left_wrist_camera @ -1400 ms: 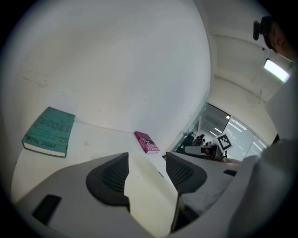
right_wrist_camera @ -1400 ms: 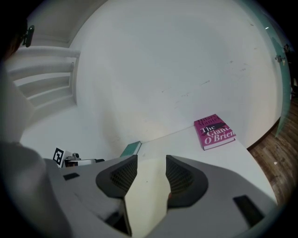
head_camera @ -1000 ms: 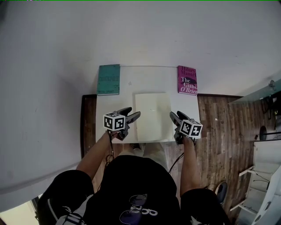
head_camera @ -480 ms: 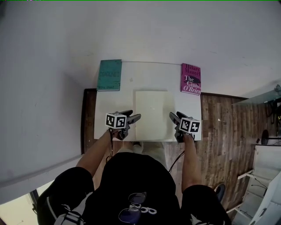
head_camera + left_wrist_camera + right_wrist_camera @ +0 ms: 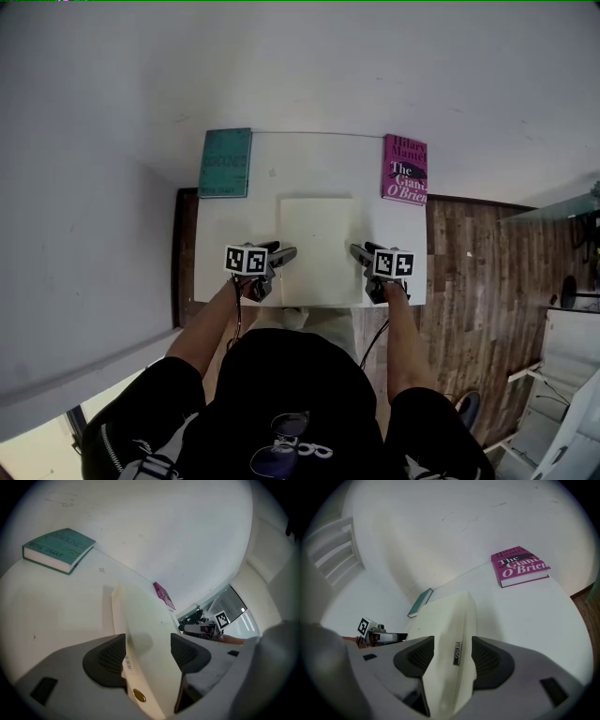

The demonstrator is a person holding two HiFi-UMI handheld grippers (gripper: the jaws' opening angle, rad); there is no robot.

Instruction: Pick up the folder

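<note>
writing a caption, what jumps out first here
A cream folder fills the middle of the white table between the left gripper and right gripper, its edges inside both tongs; the right tongs have just been opening. A magenta book and a teal book mark the far corners.

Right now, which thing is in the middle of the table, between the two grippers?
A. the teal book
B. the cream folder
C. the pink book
B: the folder is in the middle, between the left gripper and the right gripper, while the teal book and the pink book are off at the far corners.
</note>
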